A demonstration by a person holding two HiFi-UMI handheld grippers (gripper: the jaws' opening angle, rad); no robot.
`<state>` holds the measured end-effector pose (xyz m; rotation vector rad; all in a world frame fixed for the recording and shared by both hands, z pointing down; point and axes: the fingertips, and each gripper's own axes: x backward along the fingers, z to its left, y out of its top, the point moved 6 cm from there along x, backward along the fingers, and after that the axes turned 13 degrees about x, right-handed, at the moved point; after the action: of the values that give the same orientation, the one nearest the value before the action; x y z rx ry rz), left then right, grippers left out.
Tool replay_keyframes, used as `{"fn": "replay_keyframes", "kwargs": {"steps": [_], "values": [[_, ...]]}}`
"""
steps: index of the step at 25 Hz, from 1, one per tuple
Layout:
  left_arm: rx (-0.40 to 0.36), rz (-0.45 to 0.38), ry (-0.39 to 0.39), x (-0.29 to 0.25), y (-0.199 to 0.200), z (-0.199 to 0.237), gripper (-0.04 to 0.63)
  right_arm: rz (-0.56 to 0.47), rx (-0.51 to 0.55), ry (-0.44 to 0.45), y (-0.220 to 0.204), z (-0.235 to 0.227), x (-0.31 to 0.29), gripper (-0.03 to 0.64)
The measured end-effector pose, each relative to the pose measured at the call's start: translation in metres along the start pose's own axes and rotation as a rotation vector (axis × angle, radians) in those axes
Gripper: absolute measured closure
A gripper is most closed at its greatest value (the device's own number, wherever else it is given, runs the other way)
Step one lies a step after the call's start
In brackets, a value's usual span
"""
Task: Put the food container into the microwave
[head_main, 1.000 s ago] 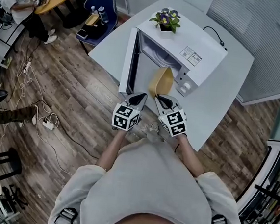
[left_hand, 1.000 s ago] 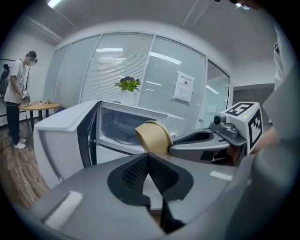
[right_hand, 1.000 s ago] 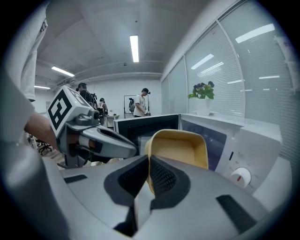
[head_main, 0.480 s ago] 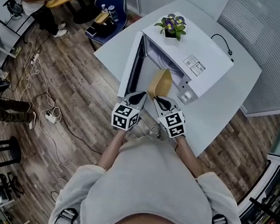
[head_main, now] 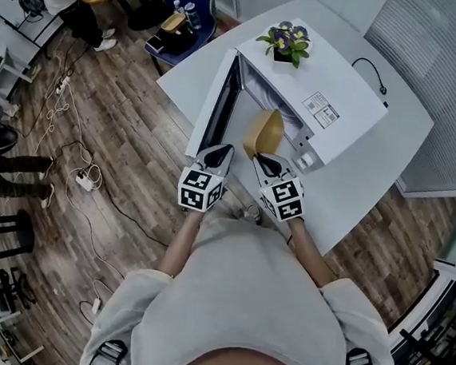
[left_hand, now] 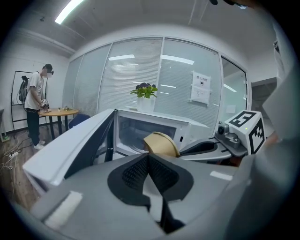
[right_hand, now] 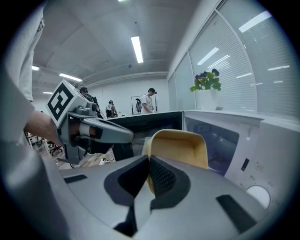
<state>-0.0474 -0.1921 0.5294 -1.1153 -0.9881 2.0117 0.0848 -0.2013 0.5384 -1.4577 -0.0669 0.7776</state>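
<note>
One microwave (head_main: 348,97) set on white worktop (head_main: 365,175), door (head_main: 213,108) swung open. One tan food container (head_main: 263,133) held tilted at microwave's open front, rim clenched in right claw (head_main: 262,161). Empty left claw (head_main: 223,151) pressed shut beside microwave door. One potted plant (head_main: 286,40) seated on microwave top. Two claws counted. Path into microwave flanked by open door on its left side.

Bright, even indoor light from long ceiling lamps (right_hand: 137,48), their pale reflections on the glass wall (left_hand: 136,70), soft faint shadows, strong fisheye bending and dark round corners in both gripper views, left gripper (left_hand: 148,157) slightly out of focus up close.
</note>
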Motion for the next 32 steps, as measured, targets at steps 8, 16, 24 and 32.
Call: {"fn": "replay_keyframes", "kwargs": {"steps": [8, 16, 24, 32], "values": [[-0.007, -0.016, 0.032, 0.008, 0.010, 0.024, 0.584, 0.028, -0.011, -0.033, -0.001, -0.011, -0.012, 0.598], [-0.010, -0.014, 0.016, 0.019, 0.015, 0.050, 0.584, 0.068, -0.009, -0.073, 0.004, -0.017, -0.030, 0.597], [0.000, -0.022, 0.000, 0.031, 0.019, 0.077, 0.584, 0.116, 0.009, -0.108, 0.009, -0.013, -0.045, 0.598], [0.004, -0.029, -0.024, 0.035, 0.019, 0.083, 0.584, 0.179, 0.069, -0.118, 0.011, -0.017, -0.057, 0.598]]}}
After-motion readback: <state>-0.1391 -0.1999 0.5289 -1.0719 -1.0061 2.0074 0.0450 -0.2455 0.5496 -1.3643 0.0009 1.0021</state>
